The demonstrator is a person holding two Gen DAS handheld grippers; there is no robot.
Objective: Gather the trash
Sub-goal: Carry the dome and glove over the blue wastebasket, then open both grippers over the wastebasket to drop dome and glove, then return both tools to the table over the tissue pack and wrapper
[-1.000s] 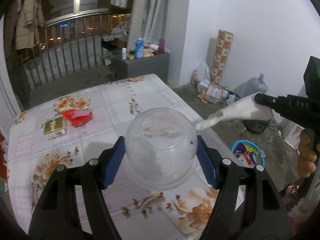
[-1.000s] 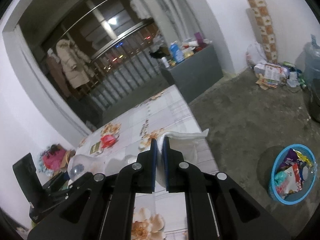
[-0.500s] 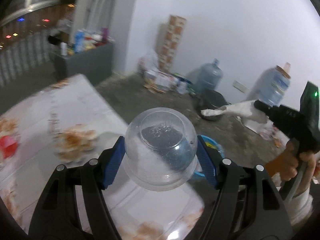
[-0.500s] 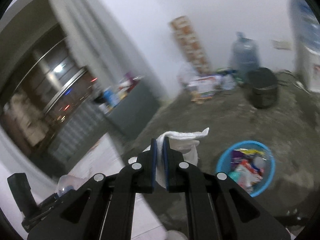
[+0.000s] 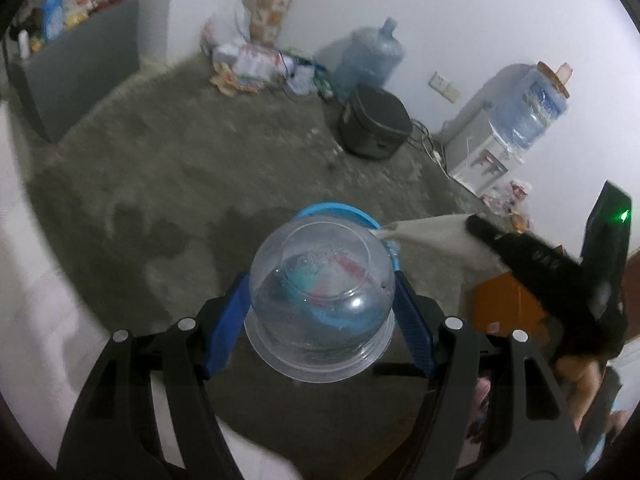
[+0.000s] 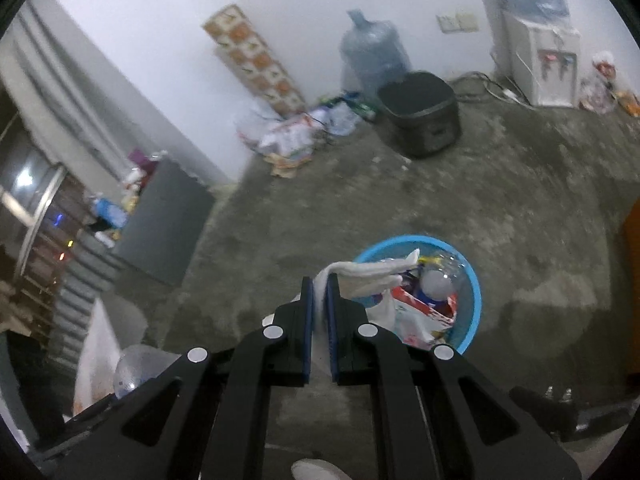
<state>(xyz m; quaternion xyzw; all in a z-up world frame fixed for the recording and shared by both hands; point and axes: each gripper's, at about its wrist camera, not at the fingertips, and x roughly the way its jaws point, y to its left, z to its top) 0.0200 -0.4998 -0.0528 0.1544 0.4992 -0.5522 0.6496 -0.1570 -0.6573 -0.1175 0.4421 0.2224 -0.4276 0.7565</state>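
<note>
Overhead, a clear domed plastic cup [image 5: 320,300] sits clamped in the left gripper [image 5: 320,320], a crumpled white tissue [image 6: 364,276] pinched in the right gripper [image 6: 319,304], both above a round blue trash basket [image 6: 472,280] on the concrete floor [image 6: 540,200].

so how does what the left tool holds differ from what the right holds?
The left tool grips a rigid, clear plastic cup, fingers wide apart. The right tool pinches a limp, white, opaque tissue, fingers nearly closed. Both are over the blue trash basket.
</note>
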